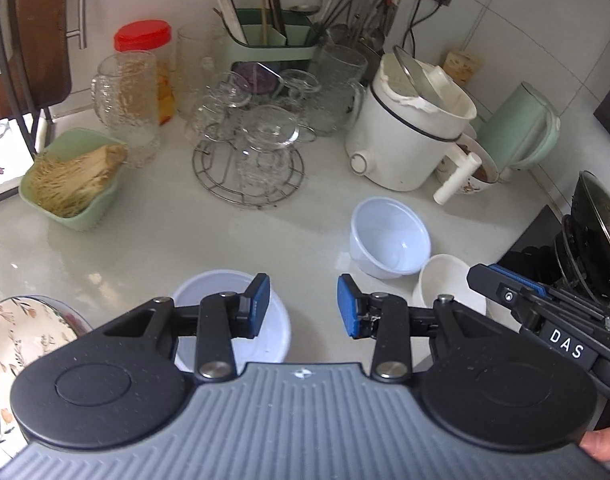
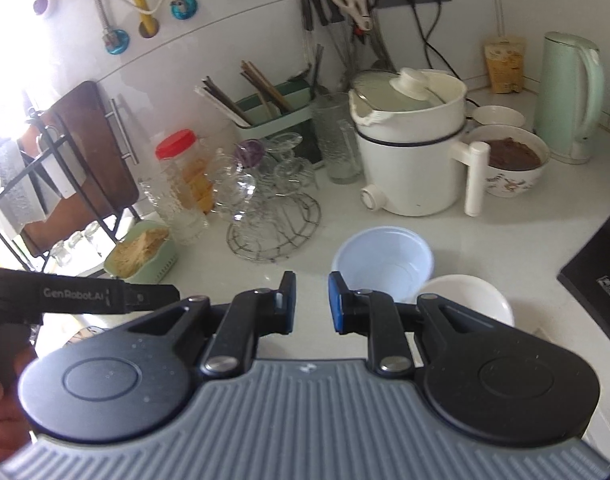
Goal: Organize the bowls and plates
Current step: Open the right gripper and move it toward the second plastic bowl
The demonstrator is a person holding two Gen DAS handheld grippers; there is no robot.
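A pale blue plastic bowl (image 1: 389, 236) (image 2: 385, 264) stands on the white counter (image 1: 165, 240), touching a smaller white bowl (image 1: 445, 284) (image 2: 469, 296) to its right. A white round bowl (image 1: 233, 312) lies under my left gripper (image 1: 303, 304), which hovers open with nothing between its blue pads. A floral plate (image 1: 21, 332) sits at the lower left. My right gripper (image 2: 311, 302) hangs above the counter just left of the blue bowl. Its jaws are drawn to a narrow gap and hold nothing. Its body (image 1: 505, 292) shows over the white bowl in the left wrist view.
Glasses on a wire rack (image 1: 249, 168), a white electric pot (image 1: 409, 136), a green kettle (image 2: 569, 96), a bowl of brown food (image 2: 509, 164), a green basket (image 1: 69, 184) and a red-lidded jar (image 1: 145, 40) crowd the back. A dark wok (image 1: 597, 236) stands at right.
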